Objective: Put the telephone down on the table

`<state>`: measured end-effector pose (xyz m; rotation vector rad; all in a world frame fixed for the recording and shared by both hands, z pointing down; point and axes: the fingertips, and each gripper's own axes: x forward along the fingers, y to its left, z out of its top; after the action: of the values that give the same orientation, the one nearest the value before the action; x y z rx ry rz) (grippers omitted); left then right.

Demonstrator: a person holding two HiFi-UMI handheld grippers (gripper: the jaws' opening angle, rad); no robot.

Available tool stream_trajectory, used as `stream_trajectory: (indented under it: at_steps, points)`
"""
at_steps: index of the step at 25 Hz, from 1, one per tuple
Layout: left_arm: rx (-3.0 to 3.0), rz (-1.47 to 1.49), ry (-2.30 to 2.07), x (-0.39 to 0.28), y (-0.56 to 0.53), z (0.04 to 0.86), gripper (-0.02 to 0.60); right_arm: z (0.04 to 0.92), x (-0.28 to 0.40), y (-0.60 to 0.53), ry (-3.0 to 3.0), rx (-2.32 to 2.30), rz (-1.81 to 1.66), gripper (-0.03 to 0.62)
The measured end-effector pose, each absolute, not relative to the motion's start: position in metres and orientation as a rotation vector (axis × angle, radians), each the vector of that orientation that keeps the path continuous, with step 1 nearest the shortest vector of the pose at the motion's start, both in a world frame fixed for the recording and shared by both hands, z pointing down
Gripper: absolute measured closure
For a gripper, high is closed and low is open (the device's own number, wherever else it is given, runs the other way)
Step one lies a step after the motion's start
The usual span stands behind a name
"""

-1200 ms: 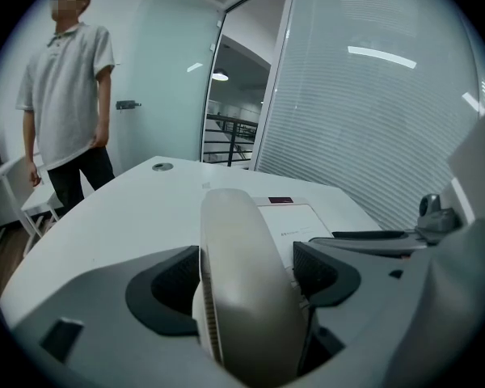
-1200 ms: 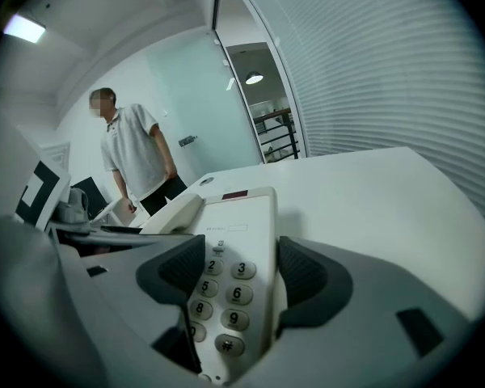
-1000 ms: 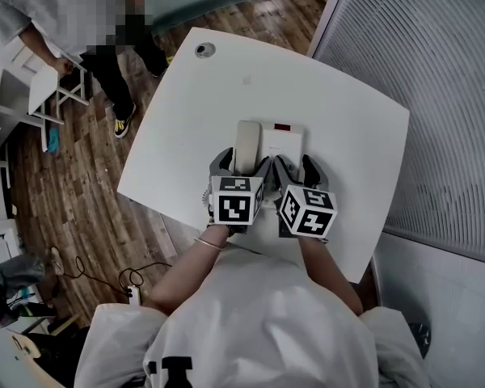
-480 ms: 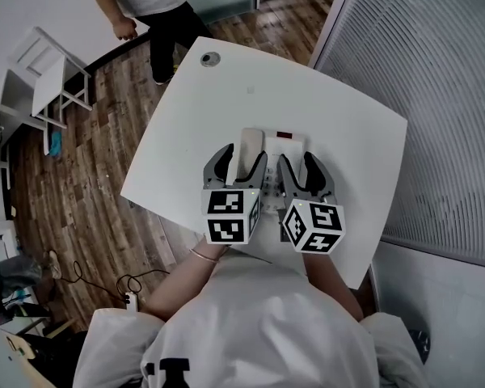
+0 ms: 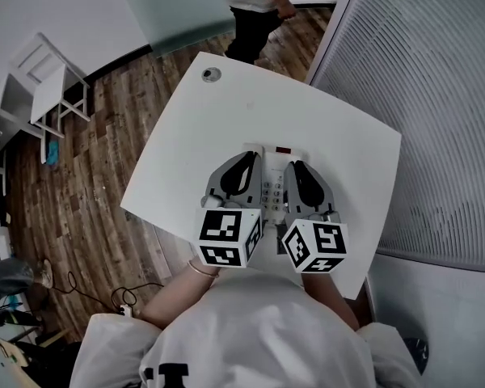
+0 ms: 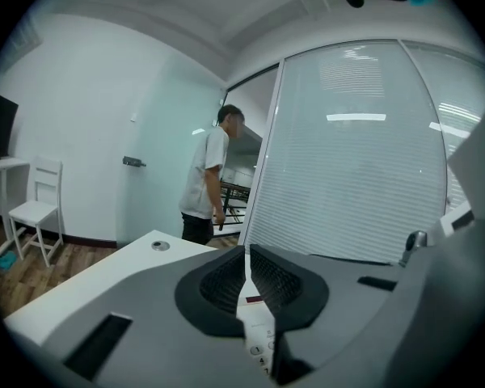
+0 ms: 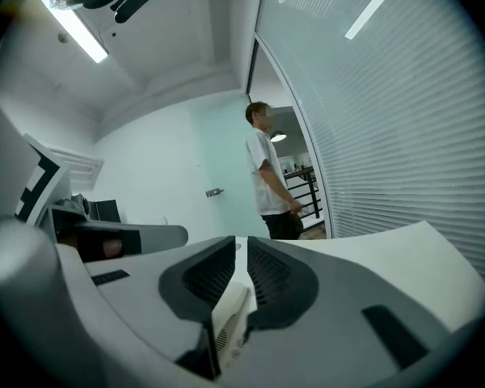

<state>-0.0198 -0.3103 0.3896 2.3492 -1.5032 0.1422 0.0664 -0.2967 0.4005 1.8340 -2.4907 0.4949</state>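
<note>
Risen since the earlier frame, my left gripper [image 5: 244,158] and right gripper [image 5: 296,166] hover with jaws just closed almost together, empty. Below, between the 2, the telephone [image 5: 272,191] lies on the table [image 5: 347,136], long axis away from me, equally near both.

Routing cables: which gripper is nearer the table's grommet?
Left. The left gripper hangs over the phone's left side, toward the grommet; right gripper over its right side. Both jaws just closed, empty.
</note>
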Motion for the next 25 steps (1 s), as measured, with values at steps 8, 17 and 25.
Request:
stream_trajectory:
  at_steps: [8,17,25]
  points:
    - [2.458,0.156,-1.437,-0.015,-0.299,0.382,0.577,0.385,0.053,-0.287,-2.554,1.869,0.436,0.560]
    - [2.536,0.112,-1.408,-0.008,-0.277,0.368,0.577,0.378,0.055,-0.268,-2.544,1.929,0.383,0.560]
    - [2.536,0.084,-1.448,0.001,-0.250,0.355,0.577,0.366,0.063,-0.238,-2.579,1.895,0.340,0.560]
